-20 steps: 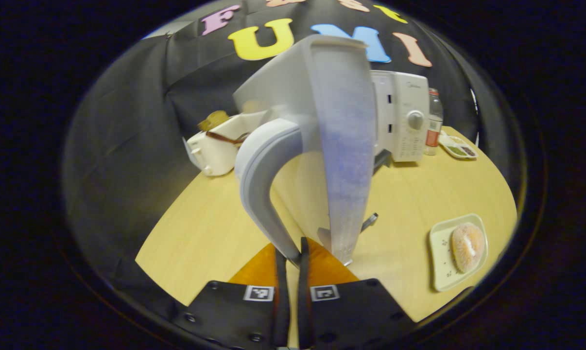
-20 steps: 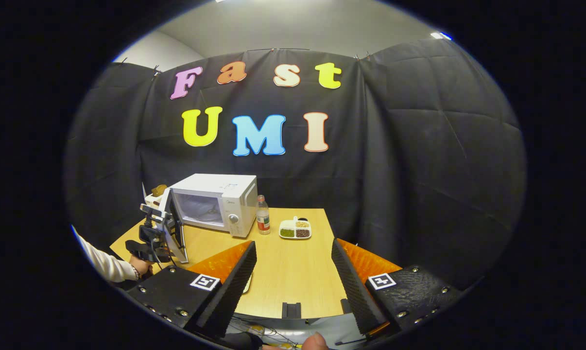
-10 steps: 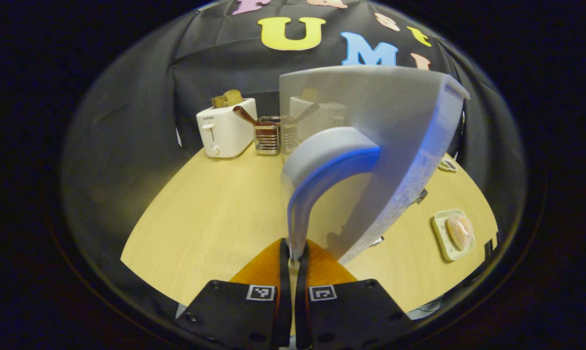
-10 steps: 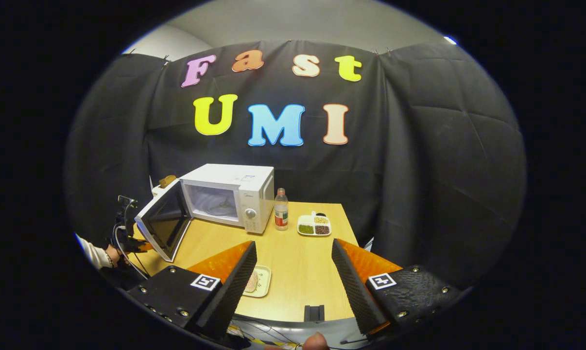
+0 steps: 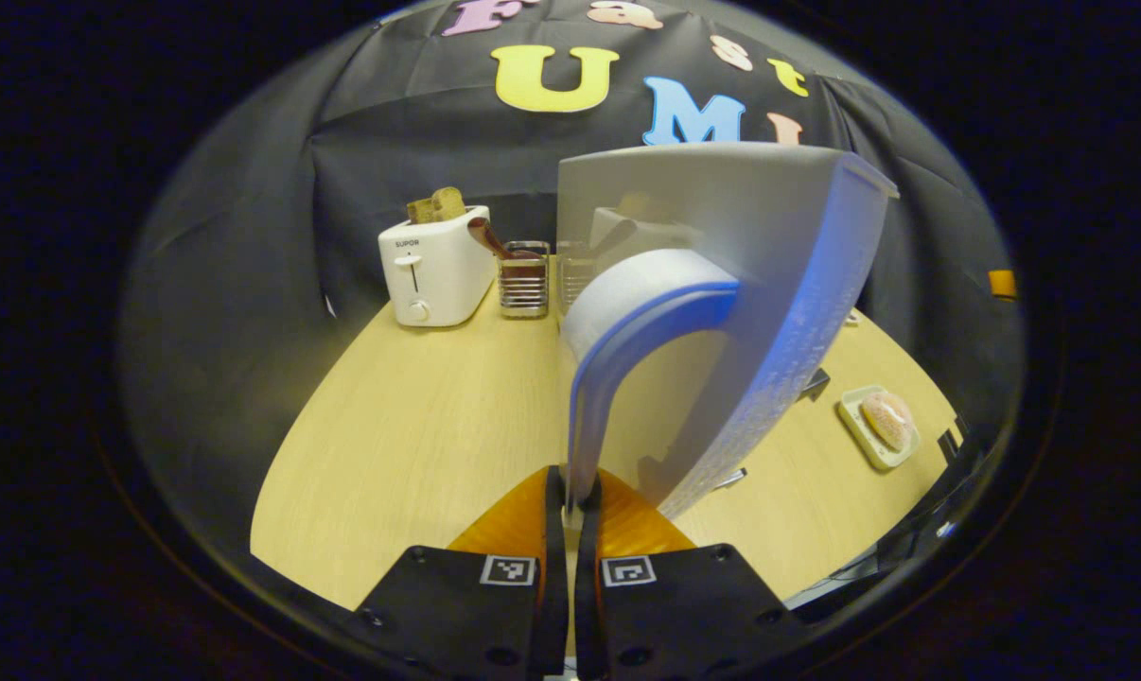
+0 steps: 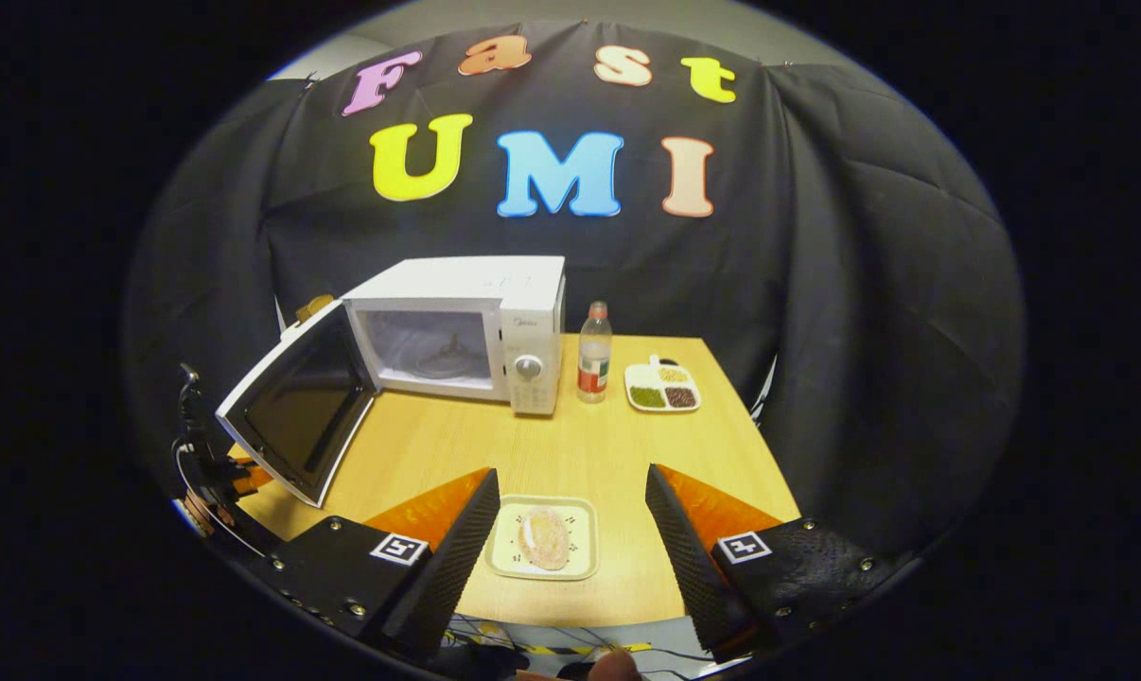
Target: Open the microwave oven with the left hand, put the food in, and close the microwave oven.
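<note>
The white microwave (image 6: pixel 466 322) stands at the back of the wooden table (image 6: pixel 589 454) with its door (image 6: pixel 296 411) swung wide open to the left and its cavity (image 6: pixel 429 345) showing. My left gripper (image 5: pixel 570 478) is shut on the lower end of the door's curved handle (image 5: pixel 618 331), with the door's outer face (image 5: pixel 722 218) looming above it; it also appears, small, behind the door (image 6: pixel 206 473). The food, a sugared round bun (image 6: pixel 544 539), lies on a pale square plate (image 6: pixel 504 558) near the table's front edge. My right gripper (image 6: pixel 570 473) hangs open above that plate, holding nothing.
A white toaster (image 5: pixel 433 270) with bread and a wire utensil holder (image 5: pixel 523 279) stand at the back left. A bottle (image 6: pixel 593 353) and a compartment dish (image 6: pixel 662 386) sit right of the microwave. The plate with the bun (image 5: pixel 878 426) lies beyond the door's edge.
The left gripper has pulled the door from half open to wide open. The right gripper has come forward and tipped down, so the plate now lies between its fingers.
</note>
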